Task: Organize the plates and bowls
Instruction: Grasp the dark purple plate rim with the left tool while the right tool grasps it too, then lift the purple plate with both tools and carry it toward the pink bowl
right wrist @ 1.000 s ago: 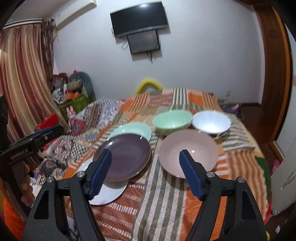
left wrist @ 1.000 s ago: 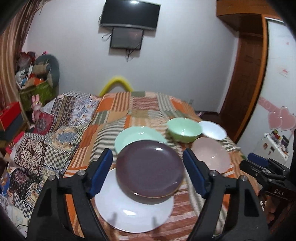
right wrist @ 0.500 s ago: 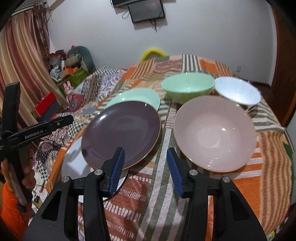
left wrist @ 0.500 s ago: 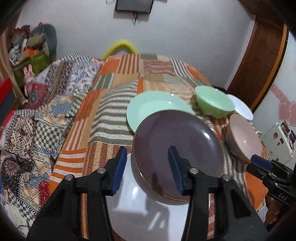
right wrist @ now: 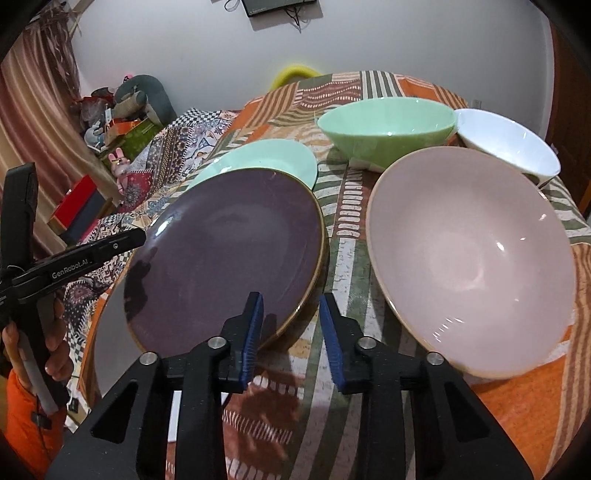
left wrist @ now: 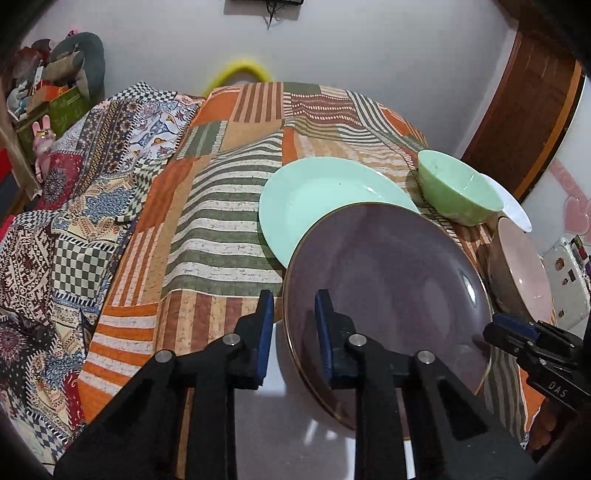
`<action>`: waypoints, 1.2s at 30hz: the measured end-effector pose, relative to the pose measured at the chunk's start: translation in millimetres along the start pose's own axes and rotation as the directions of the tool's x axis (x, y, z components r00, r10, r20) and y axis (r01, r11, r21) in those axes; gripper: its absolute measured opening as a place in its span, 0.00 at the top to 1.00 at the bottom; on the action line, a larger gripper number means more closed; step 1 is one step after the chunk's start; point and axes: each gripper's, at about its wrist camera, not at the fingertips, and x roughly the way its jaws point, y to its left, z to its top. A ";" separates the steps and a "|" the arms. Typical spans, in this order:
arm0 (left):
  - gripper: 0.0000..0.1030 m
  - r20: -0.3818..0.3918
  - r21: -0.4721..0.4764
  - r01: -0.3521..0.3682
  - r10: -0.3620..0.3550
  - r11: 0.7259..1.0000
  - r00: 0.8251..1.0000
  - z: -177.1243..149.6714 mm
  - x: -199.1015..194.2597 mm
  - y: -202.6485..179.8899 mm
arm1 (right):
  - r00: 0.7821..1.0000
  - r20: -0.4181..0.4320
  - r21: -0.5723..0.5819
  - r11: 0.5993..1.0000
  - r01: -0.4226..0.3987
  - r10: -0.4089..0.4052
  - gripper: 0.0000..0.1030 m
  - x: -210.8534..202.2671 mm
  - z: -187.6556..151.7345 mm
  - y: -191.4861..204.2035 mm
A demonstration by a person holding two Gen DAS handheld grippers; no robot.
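3 plates (left wrist: 384, 280), 3 bowls (right wrist: 469, 258), striped patchwork bedspread (left wrist: 229, 229), white wall (left wrist: 332, 40)

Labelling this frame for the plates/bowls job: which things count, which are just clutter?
Job:
purple plate
mint plate
white plate
pink bowl
green bowl
white bowl

Lying about:
patchwork bedspread
stuffed toys
red box
wall screen

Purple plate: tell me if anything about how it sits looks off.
The purple plate sits askew: it rests tilted, overlapping the white plate under its near side and the mint plate beyond it, rather than stacked squarely. Both grippers' jaws are closing at its rim.
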 end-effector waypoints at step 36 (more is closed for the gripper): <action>0.83 -0.018 0.049 0.060 -0.059 0.997 0.998 -10.0 -18.1 -13.0 | 0.997 0.051 -0.045 0.997 0.055 -0.052 0.79 -16.1 9.2 8.1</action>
